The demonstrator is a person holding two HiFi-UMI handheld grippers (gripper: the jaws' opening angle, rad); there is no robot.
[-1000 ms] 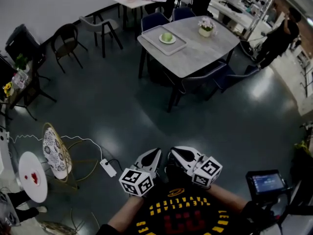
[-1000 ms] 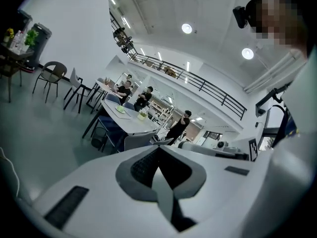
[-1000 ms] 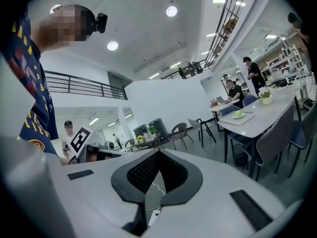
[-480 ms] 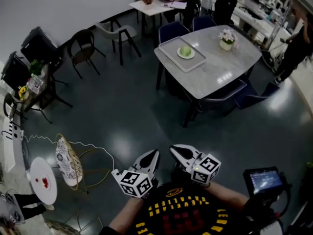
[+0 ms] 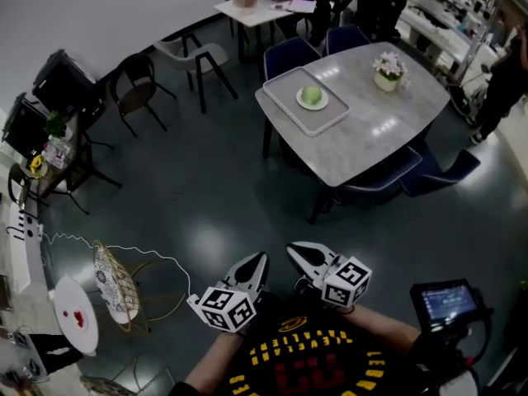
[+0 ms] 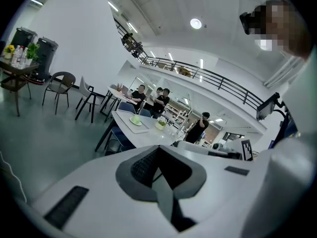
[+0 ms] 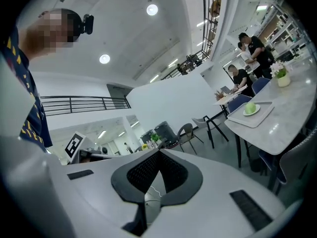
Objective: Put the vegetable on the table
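A green round vegetable (image 5: 311, 96) lies on a small plate on a grey tray (image 5: 286, 85) at the near corner of a grey table (image 5: 355, 130), far ahead of me. It also shows in the left gripper view as the vegetable (image 6: 136, 118) and in the right gripper view as the vegetable (image 7: 250, 108). My left gripper (image 5: 259, 262) and right gripper (image 5: 295, 252) are held close to my chest, side by side, both shut and empty, well short of the table.
Blue chairs (image 5: 402, 176) ring the table, and a flower pot (image 5: 388, 70) stands on it. People sit at a far table (image 5: 256, 7). Dark chairs (image 5: 132, 93), a wire chair (image 5: 111, 275) with a cable and a small white round table (image 5: 74, 316) are on the left.
The table with the tray has come nearer and shifted in the head view as I walk toward it. Both grippers stay shut in front of my chest.
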